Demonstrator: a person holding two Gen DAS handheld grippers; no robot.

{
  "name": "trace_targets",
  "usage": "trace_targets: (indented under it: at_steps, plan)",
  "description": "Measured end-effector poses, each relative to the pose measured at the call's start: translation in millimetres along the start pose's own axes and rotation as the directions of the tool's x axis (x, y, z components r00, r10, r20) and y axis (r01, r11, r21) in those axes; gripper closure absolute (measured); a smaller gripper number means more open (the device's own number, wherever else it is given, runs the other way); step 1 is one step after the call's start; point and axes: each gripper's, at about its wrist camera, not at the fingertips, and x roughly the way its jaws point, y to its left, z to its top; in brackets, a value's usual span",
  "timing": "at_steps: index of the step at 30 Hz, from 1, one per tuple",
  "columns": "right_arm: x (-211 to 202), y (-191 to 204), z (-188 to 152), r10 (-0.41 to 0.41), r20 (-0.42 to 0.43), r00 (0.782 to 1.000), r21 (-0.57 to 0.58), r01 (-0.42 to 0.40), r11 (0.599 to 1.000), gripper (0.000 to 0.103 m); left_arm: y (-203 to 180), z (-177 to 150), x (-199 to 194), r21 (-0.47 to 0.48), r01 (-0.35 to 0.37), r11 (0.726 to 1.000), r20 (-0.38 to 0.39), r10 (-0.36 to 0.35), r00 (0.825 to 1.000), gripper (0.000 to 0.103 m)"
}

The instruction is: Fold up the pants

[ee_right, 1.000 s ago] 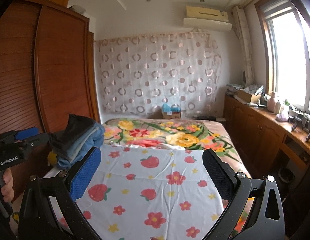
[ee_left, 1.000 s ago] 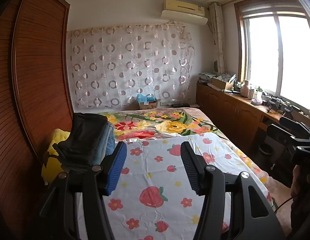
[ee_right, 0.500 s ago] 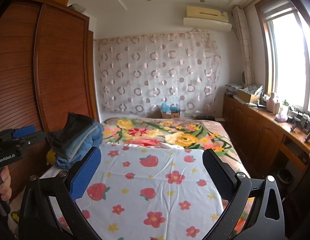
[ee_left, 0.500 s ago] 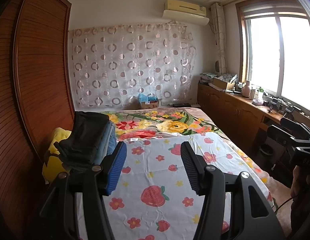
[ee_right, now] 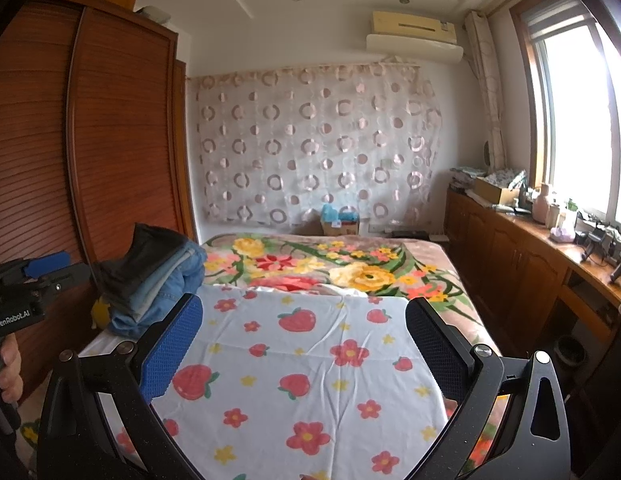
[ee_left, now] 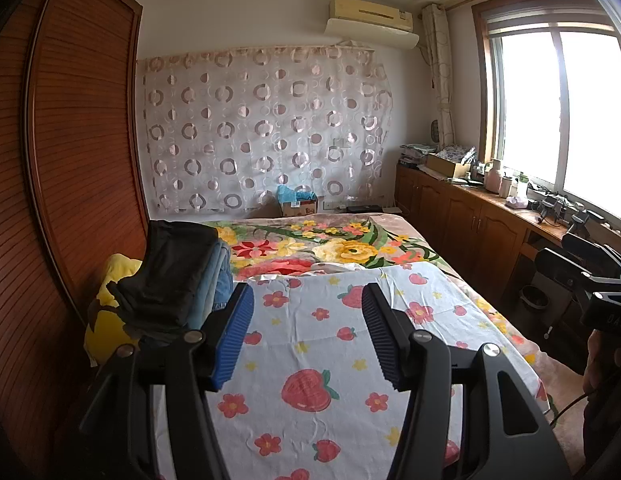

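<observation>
Left tool [ee_left: 306, 332] over the near end of the bed, jaws partway apart, nothing between the blue pad and the black pad. Right tool [ee_right: 304, 346] likewise over the bed, jaws spread wider, also empty. Both aimed along the bed toward the far wall, tilted slightly down. Stack of folded pants [ee_left: 174, 276] at the bed's left edge against the louvred wooden wardrobe [ee_left: 70, 160]: dark pair on top, blue denim pairs below, resting on something yellow [ee_left: 110, 308], can't tell what. Stack sits just left of and beyond the left tool's blue pad, not touching it; from the right wrist view, same stack [ee_right: 150, 276] up-left of the right tool's blue pad, apart from it. White sheet with strawberry and flower print [ee_left: 330, 344] spread flat over the near half of the bed, directly under and ahead of both tools. Floral blanket [ee_left: 330, 248] covering the far half. Left tool body [ee_right: 26, 292] visible at the left edge of the right view, a hand [ee_right: 6, 368] on its handle. Right tool body [ee_left: 586, 276] at the right edge of the left view, beside the wooden worktop [ee_left: 510, 208] under the window.
</observation>
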Motion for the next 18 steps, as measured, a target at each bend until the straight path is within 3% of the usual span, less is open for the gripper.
trace_targets:
  at_steps: [18]
  plan:
    - [-0.1, 0.5, 1.0, 0.001, 0.0, 1.0, -0.001, -0.001, 1.0, 0.0, 2.0, -3.0, 0.7, 0.0, -0.002, 1.0, 0.002, 0.002, 1.0, 0.047]
